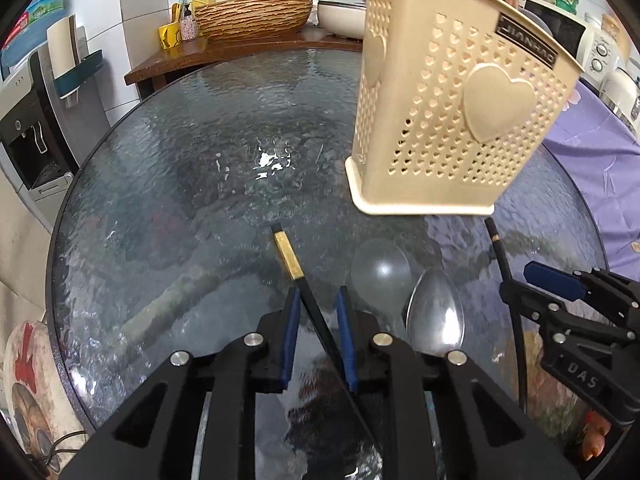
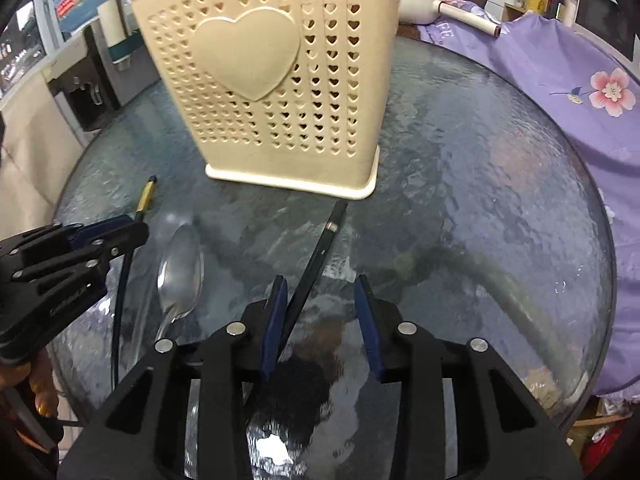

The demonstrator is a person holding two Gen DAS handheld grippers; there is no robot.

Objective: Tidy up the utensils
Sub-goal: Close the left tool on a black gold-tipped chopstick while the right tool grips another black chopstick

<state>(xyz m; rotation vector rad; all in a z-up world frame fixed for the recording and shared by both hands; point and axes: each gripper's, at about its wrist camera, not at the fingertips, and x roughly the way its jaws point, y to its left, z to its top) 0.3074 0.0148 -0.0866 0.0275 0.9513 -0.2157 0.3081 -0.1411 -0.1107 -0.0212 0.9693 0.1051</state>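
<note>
Round glass table (image 1: 168, 168); a cream plastic utensil holder (image 1: 452, 120) with heart-shaped holes stands upright on it, at the far side from both grippers.

Left gripper (image 1: 318, 300): blue pads stand a narrow gap apart, with a black chopstick (image 1: 316, 312) (gold band near its far end) lying between them on the glass; it crosses the gap aslant and seems to meet the left pad near its tip, but a firm clamp cannot be confirmed.

Right gripper (image 2: 322, 300): jaws apart, wider than the left; a second black chopstick (image 2: 316, 260) lies between them, hard against the left pad and clear of the right one; its far tip points at the holder's base, just short of it.

A metal spoon (image 1: 436, 316) lies bowl-up on the glass between the two chopsticks, touching neither gripper.
</note>
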